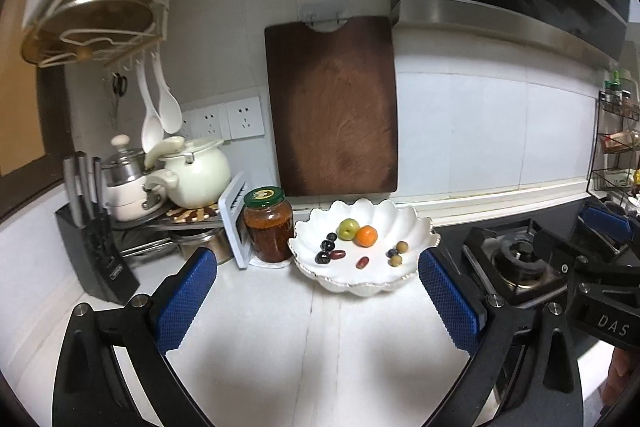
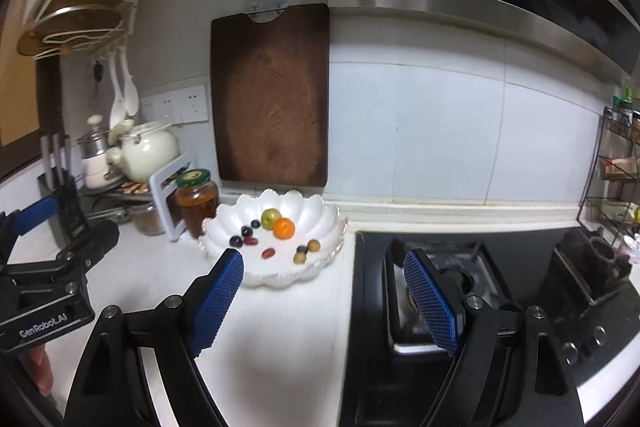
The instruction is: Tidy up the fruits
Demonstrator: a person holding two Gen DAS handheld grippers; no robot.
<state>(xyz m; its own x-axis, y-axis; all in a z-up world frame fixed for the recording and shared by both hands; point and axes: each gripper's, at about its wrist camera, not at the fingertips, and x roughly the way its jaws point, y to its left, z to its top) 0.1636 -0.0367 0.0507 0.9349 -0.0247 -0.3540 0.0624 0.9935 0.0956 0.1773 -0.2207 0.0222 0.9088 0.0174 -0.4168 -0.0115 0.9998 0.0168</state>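
Both grippers up over the white counter (image 1: 280, 327), nothing held. My left gripper (image 1: 318, 275) has its blue pads spread wide; the bowl (image 1: 384, 215) sits between and beyond them at 12 o'clock. My right gripper (image 2: 323, 277) is also wide apart, left pad over the counter, right pad over the stove (image 2: 460, 279).

In the left view, the bowl is white, scalloped, resting on the counter against the wall. Inside it:
- orange (image 1: 367, 235) near centre, touching the green fruit (image 1: 349, 229) at its 10 o'clock
- dark grapes (image 1: 327, 246) in a loose group at 8 o'clock of the orange
- two red dates (image 1: 362, 262), one beside the grapes, one at 6 o'clock of the orange
- two small olive-brown fruits (image 1: 402, 247) with a dark berry between them, at 4 o'clock

Jar (image 1: 269, 225) with green lid stands just beside the bowl at its 9 o'clock. Cutting board (image 1: 332, 107) leans upright on the wall behind. Kettle (image 1: 200, 171) and knife block (image 1: 96, 255) further out at 9 o'clock. From the right view the bowl lies at 11 o'clock of my pads, stove edge just beside its rim.
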